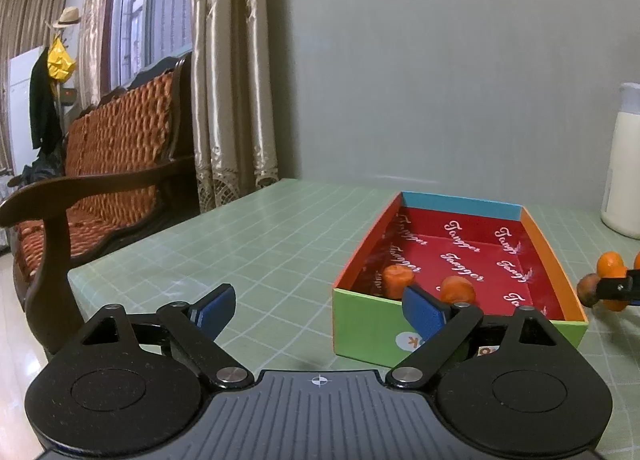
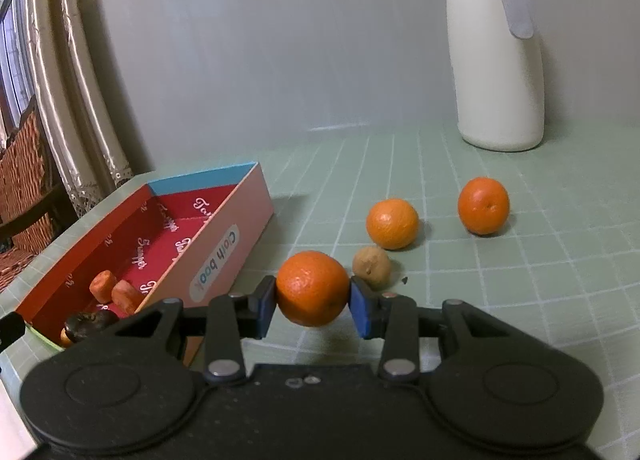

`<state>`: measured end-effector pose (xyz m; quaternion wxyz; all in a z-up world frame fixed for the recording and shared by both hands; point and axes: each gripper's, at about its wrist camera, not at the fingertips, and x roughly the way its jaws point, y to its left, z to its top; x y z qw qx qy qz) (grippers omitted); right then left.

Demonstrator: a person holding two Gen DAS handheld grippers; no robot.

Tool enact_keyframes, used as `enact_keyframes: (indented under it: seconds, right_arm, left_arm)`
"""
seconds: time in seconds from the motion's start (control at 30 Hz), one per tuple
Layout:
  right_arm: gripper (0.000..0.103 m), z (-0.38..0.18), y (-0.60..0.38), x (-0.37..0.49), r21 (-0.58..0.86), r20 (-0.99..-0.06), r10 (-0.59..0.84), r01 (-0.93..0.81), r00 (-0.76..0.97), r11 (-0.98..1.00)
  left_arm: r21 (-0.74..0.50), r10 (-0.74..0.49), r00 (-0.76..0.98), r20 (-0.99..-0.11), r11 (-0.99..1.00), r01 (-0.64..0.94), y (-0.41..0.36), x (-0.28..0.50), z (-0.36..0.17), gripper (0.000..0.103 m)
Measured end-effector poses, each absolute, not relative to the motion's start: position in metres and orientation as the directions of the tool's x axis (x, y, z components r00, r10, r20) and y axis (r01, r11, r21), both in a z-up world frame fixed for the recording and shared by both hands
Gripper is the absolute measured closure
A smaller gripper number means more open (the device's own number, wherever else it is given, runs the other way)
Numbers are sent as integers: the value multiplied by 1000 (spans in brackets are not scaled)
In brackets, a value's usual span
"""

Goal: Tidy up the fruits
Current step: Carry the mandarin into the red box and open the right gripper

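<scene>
An orange (image 2: 313, 288) is held tight in the right tool (image 2: 313, 302), and the box (image 2: 224, 244) is seen to its left, while the left tool (image 1: 318, 310) is wide open and empty.

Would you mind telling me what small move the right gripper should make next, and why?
Probably lift and carry toward the box. The right gripper is shut on an orange, its pads pressing both sides, while two more oranges wait on the table.
</scene>
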<state>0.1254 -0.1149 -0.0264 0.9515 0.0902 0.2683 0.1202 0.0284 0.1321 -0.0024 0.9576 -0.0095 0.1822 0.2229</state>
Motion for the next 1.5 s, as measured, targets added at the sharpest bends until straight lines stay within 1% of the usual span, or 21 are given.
enact_keyframes:
  seconds: [0.33, 0.67, 0.87, 1.13, 1.17, 1.27, 1.43, 1.5]
  right_arm:
    - [65, -14, -114, 108, 217, -462, 278, -196, 842, 956]
    - [65, 15, -71, 93, 194, -400, 387, -335, 831, 922]
    - [65, 16, -31, 94, 156, -415, 446, -421, 793, 894]
    - [64, 11, 6, 93, 86, -443, 469, -485, 764, 870]
    - [60, 10, 6, 90, 78, -443, 468, -487, 765, 870]
    - [35, 11, 6, 87, 74, -437, 474, -495, 764, 866]
    - [34, 17, -9, 79, 69, -382, 478, -491, 791, 869]
    - [31, 20, -23, 78, 82, -365, 472, -477, 803, 875]
  left_arm:
    - [12, 435, 826, -359, 887, -462, 143, 24, 0, 13]
    - [-33, 466, 803, -373, 858, -513, 167, 15, 0, 12]
    - [-46, 483, 788, -383, 842, -538, 179, 11, -2, 12]
    - [-42, 494, 780, -385, 835, -549, 186, 11, -4, 12]
    - [-44, 493, 780, -385, 834, -549, 186, 10, -4, 12]
    - [-47, 488, 784, -384, 837, -545, 183, 12, -4, 12]
    - [-27, 471, 801, -369, 856, -516, 170, 15, -3, 12]
    - [-17, 460, 812, -359, 867, -498, 161, 17, -1, 12]
